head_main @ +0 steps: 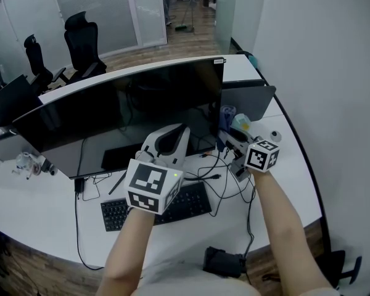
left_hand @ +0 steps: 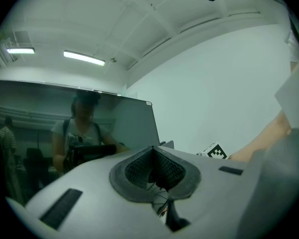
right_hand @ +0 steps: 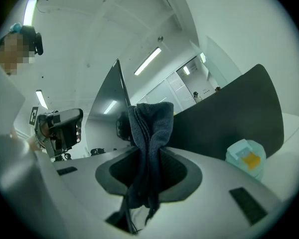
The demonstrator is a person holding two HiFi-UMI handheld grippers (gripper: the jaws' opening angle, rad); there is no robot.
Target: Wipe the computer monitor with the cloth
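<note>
I see a dark grey-blue cloth (right_hand: 150, 128), a black monitor (head_main: 123, 110), a black keyboard (head_main: 194, 203) at its six o'clock, a white desk (head_main: 43, 208).

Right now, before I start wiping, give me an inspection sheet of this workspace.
Surface: white desk, curved front edge.
Job's things: monitor dark and upright; cloth bunched, not yet on the screen.
Clutter: keyboard before the monitor; pale blue container near its right end.
Grippers: left hand-held gripper shut, empty; right hand-held gripper shut on the cloth.
Cables: black cables loose across the desk, right of the keyboard.
Surroundings: two office chairs behind the desk; wood floor.
</note>
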